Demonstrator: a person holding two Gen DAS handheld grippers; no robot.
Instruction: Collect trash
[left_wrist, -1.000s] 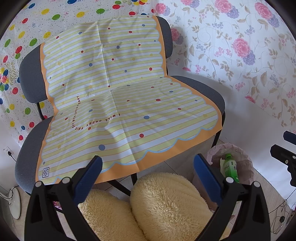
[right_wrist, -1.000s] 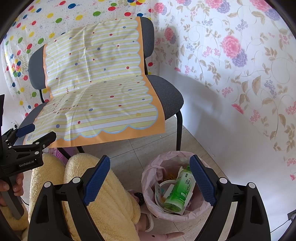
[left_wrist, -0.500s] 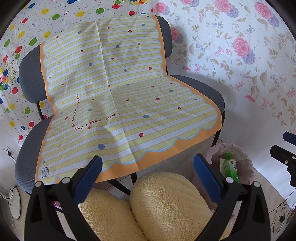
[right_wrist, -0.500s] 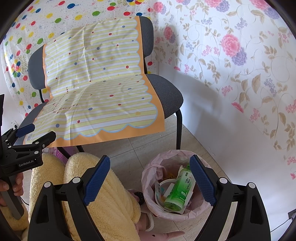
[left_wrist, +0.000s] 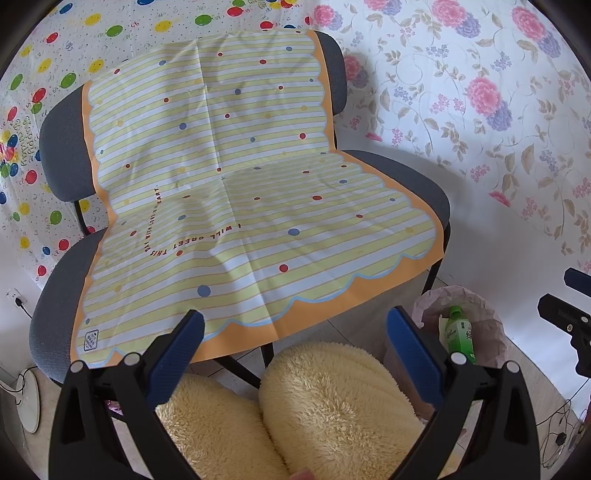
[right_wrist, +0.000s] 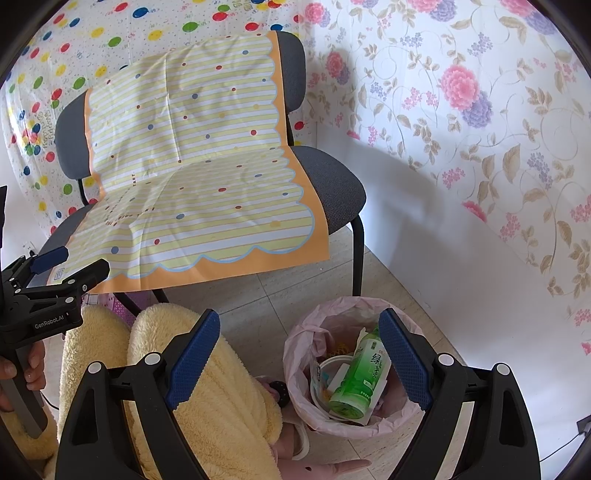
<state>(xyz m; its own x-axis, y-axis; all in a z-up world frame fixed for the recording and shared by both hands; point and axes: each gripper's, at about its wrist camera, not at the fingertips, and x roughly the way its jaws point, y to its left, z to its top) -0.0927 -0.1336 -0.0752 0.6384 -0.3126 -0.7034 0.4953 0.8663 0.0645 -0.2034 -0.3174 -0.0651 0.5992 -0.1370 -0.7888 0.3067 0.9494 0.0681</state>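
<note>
— Where is the trash?

— In the bin (right_wrist: 354, 424) on the tiled floor, lined with a pink bag (right_wrist: 306, 328). A green bottle (right_wrist: 360, 376) leans inside it, cap up toward the wall, resting against a white cup (right_wrist: 328, 369) and some paper packaging. My right gripper (right_wrist: 299, 358) hovers just above the bin's rim, and from there the bottle shows between my two blue pads (right_wrist: 194, 354).

— Are you holding anything?

— No. My right fingers are spread wide with nothing between them. My left gripper (left_wrist: 295, 350) is the same — pads far apart, empty, held over my knees.

— What is around the bin?

— Just beside it, my legs in fluffy yellow trousers (right_wrist: 207, 387), one foot in a pale slipper (right_wrist: 299, 439) touching the bin's base. From the left view the bin (left_wrist: 491, 332) sits to the right of my knees, near the white lower wall, with the bottle (left_wrist: 460, 332) poking up.

— And further out?

— A grey chair (left_wrist: 413, 177) stands in front of me, draped with a yellow-striped dotted sheet (left_wrist: 236, 192) whose orange scalloped edge hangs over the seat front. Behind the chair is balloon-print sheeting (left_wrist: 48, 74); to the right, floral wallpaper (right_wrist: 480, 110). My hand (right_wrist: 22, 373) grips the left handle at the edge of the right view.
</note>
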